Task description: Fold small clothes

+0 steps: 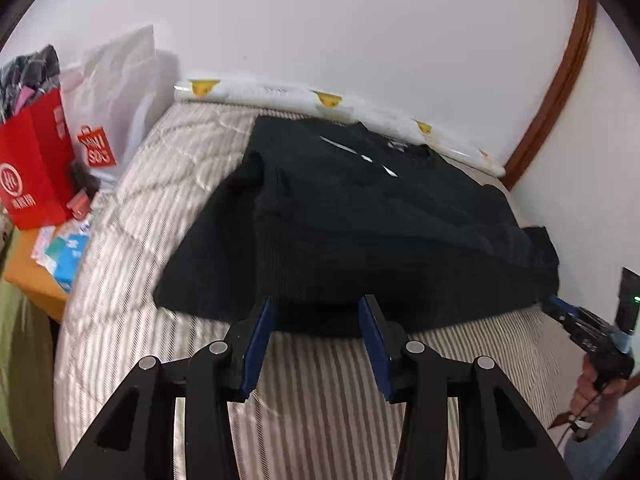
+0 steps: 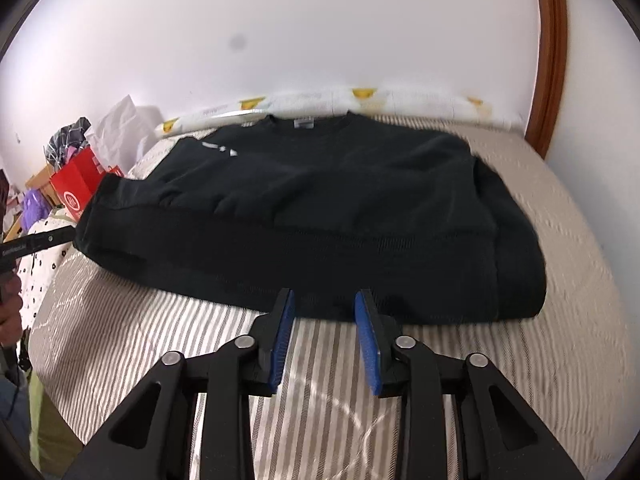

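A black sweater (image 1: 360, 216) lies flat on the striped bed (image 1: 320, 380), collar toward the wall, with a sleeve folded over its body. My left gripper (image 1: 316, 305) stands open at the sweater's near hem; the blue pads (image 1: 258, 344) touch no cloth. In the right wrist view the same sweater (image 2: 320, 208) fills the middle, and my right gripper (image 2: 325, 297) is open at its near edge with nothing pinched. The right gripper (image 1: 560, 307) also shows at the sweater's right corner in the left wrist view, held by a hand (image 1: 588, 392).
A white roll with yellow duck prints (image 1: 320, 98) lies along the wall behind the sweater. To the left are a red paper bag (image 1: 34, 168), a white plastic bag (image 1: 116, 80) and tissue packs on a wooden stand (image 1: 36, 276). A wooden door frame (image 2: 550, 60) is at the right.
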`<action>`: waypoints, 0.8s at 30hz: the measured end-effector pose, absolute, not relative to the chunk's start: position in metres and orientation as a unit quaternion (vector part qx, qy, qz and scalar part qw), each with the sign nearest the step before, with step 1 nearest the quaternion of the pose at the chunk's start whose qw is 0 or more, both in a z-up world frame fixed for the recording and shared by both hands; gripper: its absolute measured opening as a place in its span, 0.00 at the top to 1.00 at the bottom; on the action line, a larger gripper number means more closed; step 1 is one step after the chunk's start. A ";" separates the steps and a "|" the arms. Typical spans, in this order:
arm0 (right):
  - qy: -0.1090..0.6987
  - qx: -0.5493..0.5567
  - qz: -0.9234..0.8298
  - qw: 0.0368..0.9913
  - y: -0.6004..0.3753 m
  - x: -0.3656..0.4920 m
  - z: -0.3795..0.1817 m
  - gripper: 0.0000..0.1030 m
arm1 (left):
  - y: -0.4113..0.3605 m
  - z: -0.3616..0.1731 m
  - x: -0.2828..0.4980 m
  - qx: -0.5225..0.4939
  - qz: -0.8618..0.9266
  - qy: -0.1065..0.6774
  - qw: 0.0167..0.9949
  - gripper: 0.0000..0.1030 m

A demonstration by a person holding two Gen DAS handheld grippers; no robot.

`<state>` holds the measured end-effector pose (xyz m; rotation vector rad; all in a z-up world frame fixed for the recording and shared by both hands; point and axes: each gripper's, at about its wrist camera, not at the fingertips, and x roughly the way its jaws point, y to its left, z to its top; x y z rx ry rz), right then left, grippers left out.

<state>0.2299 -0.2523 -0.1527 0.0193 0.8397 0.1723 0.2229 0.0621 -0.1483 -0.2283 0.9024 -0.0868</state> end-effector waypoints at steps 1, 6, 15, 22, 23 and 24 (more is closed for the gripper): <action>0.413 0.009 0.083 0.907 -0.252 0.230 -0.158 0.74 | 0.061 -0.151 0.221 -0.110 -0.046 0.436 0.892 0.59; 0.432 0.023 0.060 0.899 -0.260 0.238 -0.175 0.78 | 0.051 -0.170 0.228 -0.111 -0.056 0.453 0.883 0.59; 0.423 0.014 0.034 0.905 -0.271 0.265 -0.170 0.86 | 0.032 -0.183 0.261 -0.026 -0.014 0.464 0.885 0.59; 0.402 0.014 0.039 0.915 -0.275 0.300 -0.154 0.89 | 0.038 -0.167 0.288 -0.039 -0.023 0.436 0.899 0.60; 0.401 0.016 0.039 0.915 -0.276 0.307 -0.154 0.91 | 0.039 -0.166 0.293 -0.043 -0.023 0.435 0.899 0.60; 0.398 0.018 0.040 0.916 -0.278 0.313 -0.153 0.91 | 0.041 -0.166 0.298 -0.046 -0.021 0.433 0.900 0.59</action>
